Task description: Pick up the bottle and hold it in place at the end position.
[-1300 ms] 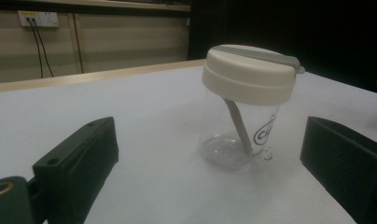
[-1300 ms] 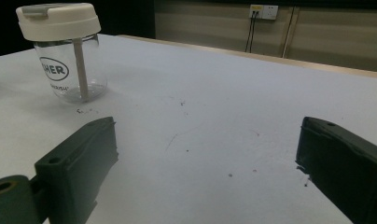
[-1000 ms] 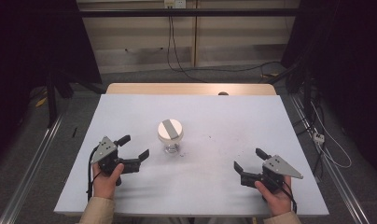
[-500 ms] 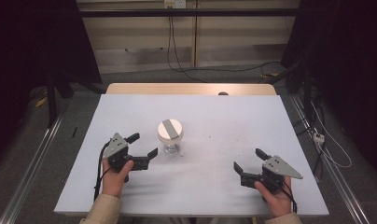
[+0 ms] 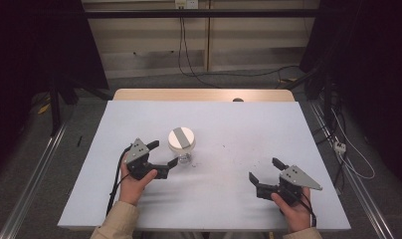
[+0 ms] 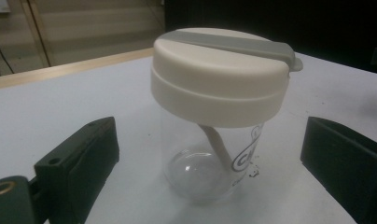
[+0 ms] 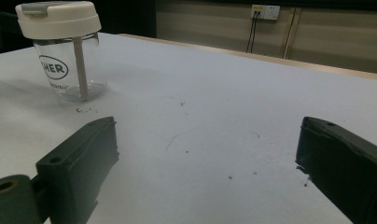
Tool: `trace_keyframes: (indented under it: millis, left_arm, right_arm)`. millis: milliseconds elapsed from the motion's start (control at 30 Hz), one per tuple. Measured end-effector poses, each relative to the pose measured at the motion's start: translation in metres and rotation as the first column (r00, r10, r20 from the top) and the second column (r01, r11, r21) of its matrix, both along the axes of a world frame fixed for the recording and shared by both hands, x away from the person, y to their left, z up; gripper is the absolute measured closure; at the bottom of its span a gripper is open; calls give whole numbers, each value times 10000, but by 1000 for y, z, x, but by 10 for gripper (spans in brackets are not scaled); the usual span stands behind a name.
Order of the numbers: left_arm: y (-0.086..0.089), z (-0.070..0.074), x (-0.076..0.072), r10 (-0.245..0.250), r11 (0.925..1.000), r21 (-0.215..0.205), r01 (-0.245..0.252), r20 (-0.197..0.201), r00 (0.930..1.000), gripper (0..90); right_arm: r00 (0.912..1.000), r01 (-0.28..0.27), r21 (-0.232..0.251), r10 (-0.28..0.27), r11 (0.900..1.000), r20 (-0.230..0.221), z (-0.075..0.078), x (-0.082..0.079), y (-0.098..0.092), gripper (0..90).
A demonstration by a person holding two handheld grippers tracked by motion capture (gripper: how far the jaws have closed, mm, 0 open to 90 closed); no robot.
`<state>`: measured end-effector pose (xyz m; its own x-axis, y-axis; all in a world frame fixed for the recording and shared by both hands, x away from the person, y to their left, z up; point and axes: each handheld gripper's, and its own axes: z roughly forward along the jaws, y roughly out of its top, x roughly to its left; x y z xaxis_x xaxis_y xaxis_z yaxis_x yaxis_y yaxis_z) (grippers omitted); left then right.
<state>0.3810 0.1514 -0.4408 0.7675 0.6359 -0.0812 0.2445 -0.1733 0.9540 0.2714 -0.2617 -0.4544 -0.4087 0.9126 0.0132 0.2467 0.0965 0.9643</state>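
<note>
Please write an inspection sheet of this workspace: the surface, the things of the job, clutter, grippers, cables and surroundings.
Surface: white table, small dark specks near the middle.
Job's things: clear cup with cream lid, upright, straw inside.
Clutter: nothing seen.
Grippers: left gripper open, jaws either side of the cup, not touching; right gripper open, apart from the cup.
Cables: black cable trails from the left gripper; wires on the floor.
Surroundings: wall socket, dark curtains.

Clear cup point(image 7: 67, 70) has a printed oval logo, right gripper view: letters "HER" readable, the start cut off, tiny unreadable line below. Left gripper view shows the same cup point(image 6: 214, 154) with part of a logo, a "C" only.
</note>
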Motion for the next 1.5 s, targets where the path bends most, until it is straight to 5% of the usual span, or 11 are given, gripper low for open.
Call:
trace_keyframes:
  millis: [933, 1500]
  left_arm:
    - [-37, -14, 34, -356, 9943, 963, 448, -952, 9948, 66]
    - [-47, -15, 40, -501, 9968, 581, 557, -924, 9945, 117]
  right_arm:
    - [10000, 40, 50, -39, 10000, -41, -1, 3, -3, 53]
    - [10000, 55, 33, -55, 10000, -19, -1, 3, -4, 54]
